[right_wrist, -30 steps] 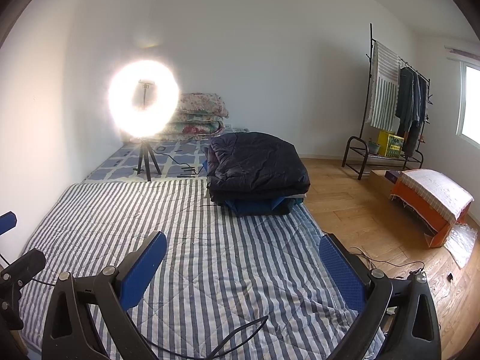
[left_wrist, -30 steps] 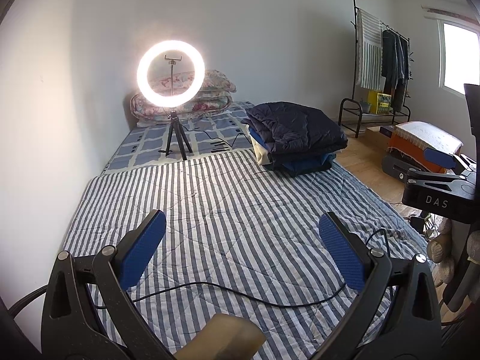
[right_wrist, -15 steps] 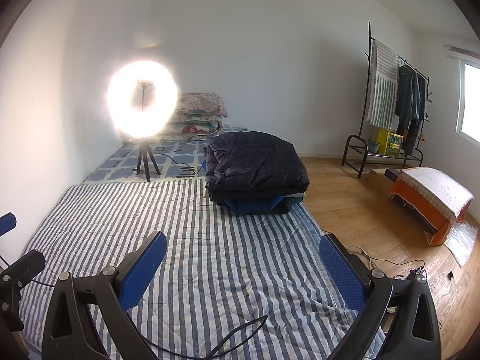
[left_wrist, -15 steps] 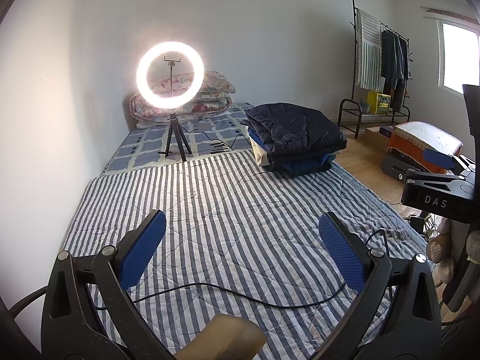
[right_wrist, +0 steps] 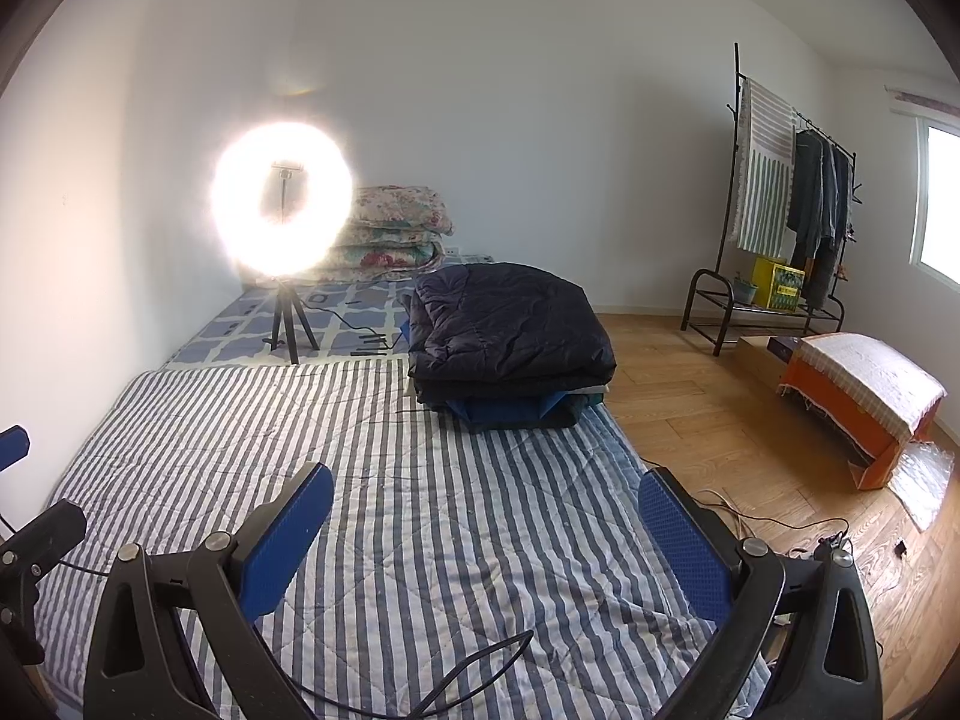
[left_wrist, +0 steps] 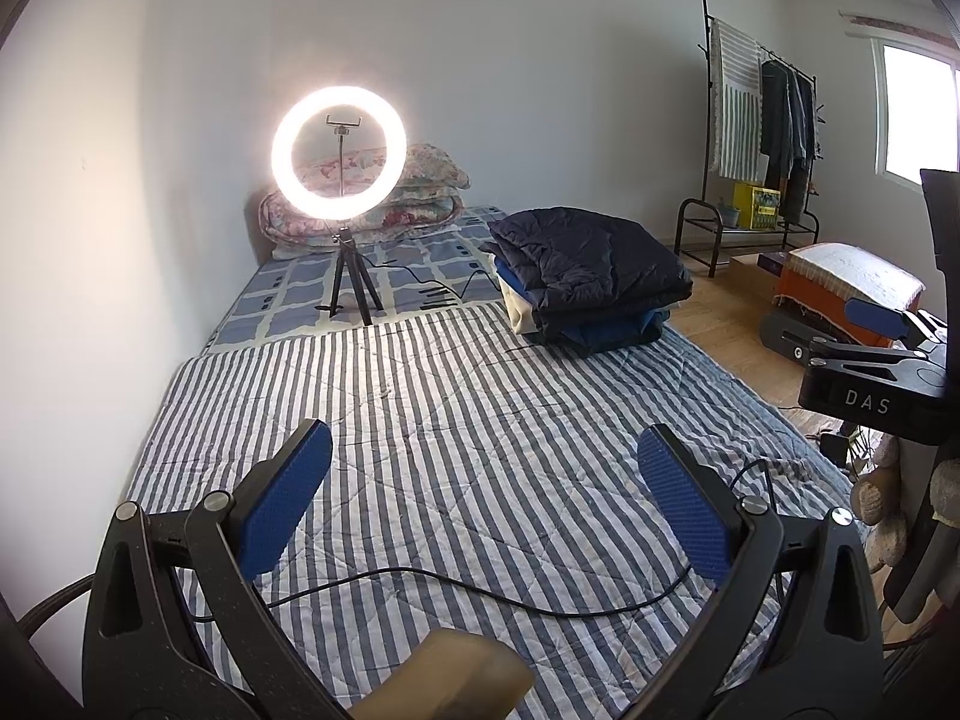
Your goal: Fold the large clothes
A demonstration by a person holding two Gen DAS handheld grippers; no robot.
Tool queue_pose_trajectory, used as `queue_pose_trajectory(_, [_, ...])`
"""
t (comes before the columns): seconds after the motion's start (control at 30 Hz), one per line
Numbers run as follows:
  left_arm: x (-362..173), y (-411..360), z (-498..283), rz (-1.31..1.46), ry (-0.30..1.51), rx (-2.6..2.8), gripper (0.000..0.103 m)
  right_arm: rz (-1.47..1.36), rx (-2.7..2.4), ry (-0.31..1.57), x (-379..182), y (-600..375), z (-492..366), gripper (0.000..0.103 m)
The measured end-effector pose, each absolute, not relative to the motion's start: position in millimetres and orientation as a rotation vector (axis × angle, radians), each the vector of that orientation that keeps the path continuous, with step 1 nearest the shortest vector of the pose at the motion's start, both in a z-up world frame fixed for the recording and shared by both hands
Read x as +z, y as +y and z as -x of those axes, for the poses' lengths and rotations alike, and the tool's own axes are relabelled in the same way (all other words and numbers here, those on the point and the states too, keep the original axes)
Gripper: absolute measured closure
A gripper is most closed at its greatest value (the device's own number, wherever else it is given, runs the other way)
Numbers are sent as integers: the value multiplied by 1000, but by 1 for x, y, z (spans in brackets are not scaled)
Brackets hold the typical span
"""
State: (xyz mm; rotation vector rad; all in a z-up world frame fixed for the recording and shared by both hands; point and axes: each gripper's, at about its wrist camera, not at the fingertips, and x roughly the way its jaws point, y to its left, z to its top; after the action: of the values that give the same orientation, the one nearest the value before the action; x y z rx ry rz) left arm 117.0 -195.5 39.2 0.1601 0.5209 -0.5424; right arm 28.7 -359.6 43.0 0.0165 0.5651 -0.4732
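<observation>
A stack of folded clothes (left_wrist: 591,276) (right_wrist: 510,330), topped by a dark navy padded jacket, rests at the far right of the striped quilt (left_wrist: 456,420) (right_wrist: 420,480). My left gripper (left_wrist: 483,474) hovers open above the near part of the quilt, its blue pads wide apart and holding nothing. My right gripper (right_wrist: 486,516) is also open and empty, over the quilt's right side. Both are well short of the stack. In the left wrist view the right gripper (left_wrist: 882,354) shows at the right edge; in the right wrist view the left gripper (right_wrist: 24,516) shows at the left edge.
A lit ring light on a tripod (left_wrist: 339,162) (right_wrist: 282,204) stands behind the quilt, with floral bedding (left_wrist: 420,192) stacked against the wall. A black cable (left_wrist: 480,588) trails across the near quilt. A clothes rack (right_wrist: 780,198) and an orange box (right_wrist: 858,402) stand on the wooden floor at right.
</observation>
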Motion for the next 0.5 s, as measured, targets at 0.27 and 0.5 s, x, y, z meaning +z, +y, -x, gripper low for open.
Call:
queue_pose_trajectory(0.27, [40,-196,-117,-160,521,-540,0,-15,-477,568,43,-359,-28,0])
queue_pose_trajectory(0.5, [42,-196,-117,-161,516,-541,0,-16,-481,570,43,-361,-27,0])
